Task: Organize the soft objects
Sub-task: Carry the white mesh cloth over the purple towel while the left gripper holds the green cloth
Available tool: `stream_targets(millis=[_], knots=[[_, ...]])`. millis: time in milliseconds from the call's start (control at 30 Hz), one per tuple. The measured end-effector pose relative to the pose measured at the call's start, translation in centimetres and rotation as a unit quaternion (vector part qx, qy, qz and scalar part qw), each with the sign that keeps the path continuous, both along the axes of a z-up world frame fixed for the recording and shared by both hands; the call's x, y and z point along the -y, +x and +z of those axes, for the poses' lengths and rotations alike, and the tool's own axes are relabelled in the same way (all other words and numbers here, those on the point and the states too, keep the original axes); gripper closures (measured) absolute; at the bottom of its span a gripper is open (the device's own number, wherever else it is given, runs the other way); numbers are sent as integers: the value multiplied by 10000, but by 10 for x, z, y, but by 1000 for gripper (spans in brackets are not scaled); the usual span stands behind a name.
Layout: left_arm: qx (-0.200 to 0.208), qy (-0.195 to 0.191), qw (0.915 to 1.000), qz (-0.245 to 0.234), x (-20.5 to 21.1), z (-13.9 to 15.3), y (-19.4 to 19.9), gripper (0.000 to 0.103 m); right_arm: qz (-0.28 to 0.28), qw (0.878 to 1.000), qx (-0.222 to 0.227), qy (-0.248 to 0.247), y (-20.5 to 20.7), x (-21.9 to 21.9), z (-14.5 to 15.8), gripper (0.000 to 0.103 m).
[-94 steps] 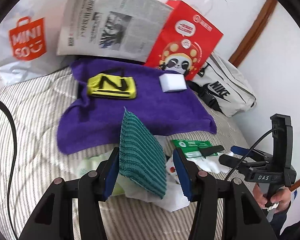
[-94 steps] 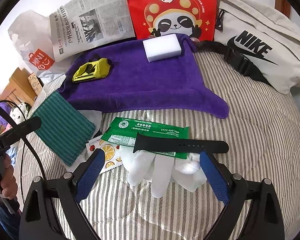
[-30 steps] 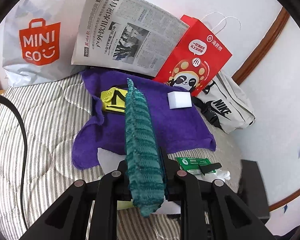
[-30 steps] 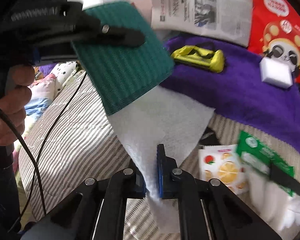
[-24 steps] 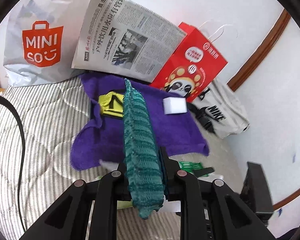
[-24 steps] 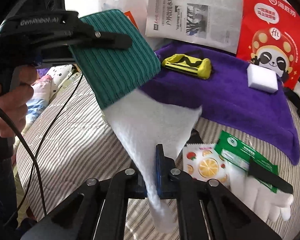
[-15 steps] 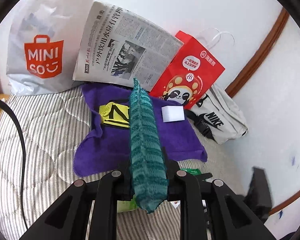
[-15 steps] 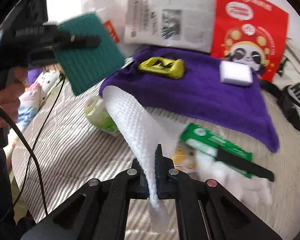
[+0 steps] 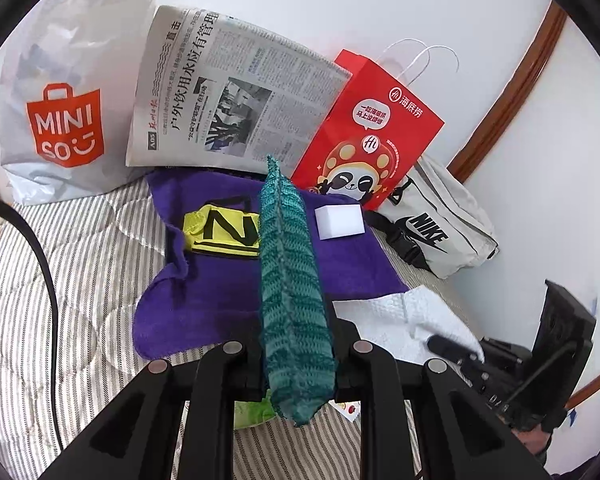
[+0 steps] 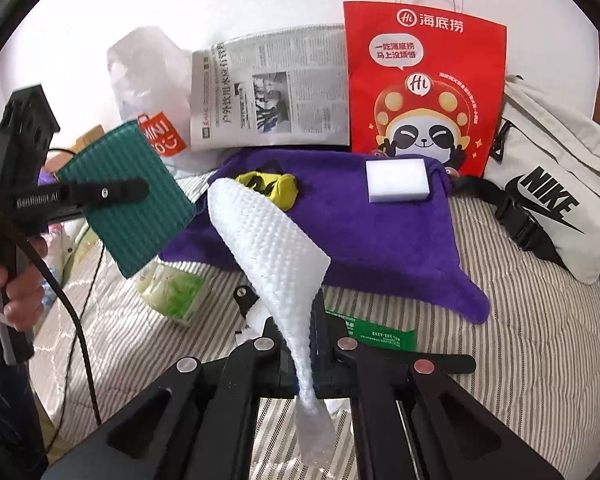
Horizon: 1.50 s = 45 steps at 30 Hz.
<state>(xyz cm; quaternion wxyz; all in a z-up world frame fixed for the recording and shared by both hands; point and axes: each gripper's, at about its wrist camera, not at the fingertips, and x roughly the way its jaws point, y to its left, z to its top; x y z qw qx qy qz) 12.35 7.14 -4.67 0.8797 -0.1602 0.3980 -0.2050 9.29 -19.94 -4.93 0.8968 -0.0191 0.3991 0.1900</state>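
Note:
My left gripper (image 9: pixel 296 344) is shut on a green ribbed cloth (image 9: pixel 288 280), held edge-on above the bed; in the right wrist view the same green cloth (image 10: pixel 128 196) hangs at the left. My right gripper (image 10: pixel 300 344) is shut on a white textured cloth (image 10: pixel 272 248), lifted off the bed; that white cloth (image 9: pixel 396 320) shows low right in the left wrist view. A purple towel (image 10: pixel 360 236) lies spread on the striped bed (image 10: pixel 540 340), carrying a yellow pouch (image 10: pixel 276 186) and a white sponge block (image 10: pixel 396 180).
Against the wall stand a white shopping bag (image 9: pixel 60 100), a newspaper (image 9: pixel 228 96), a red panda bag (image 10: pixel 424 92) and a grey waist bag (image 10: pixel 548 184). On the bed near me lie a green tissue pack (image 10: pixel 172 288) and a green sachet (image 10: pixel 372 332). A hand (image 10: pixel 16 280) grips the left handle.
The right gripper has risen with the white cloth and pulled it away from the green cloth, towards the purple towel. The left gripper has stayed nearly in place, holding the green cloth.

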Motion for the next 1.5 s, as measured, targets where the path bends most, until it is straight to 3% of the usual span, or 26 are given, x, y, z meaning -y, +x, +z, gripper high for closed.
stream_targets(millis=[867, 1233, 1500], knots=[[-66, 86, 9999, -10, 2, 0, 21, 84, -42, 9975, 576, 416, 43, 8, 62, 100], [-27, 172, 9998, -25, 2, 6, 40, 84, -319, 9977, 508, 320, 82, 22, 56, 100], [-116, 280, 9995, -81, 5, 0, 71, 84, -498, 9985, 238, 66, 113, 32, 35, 100]])
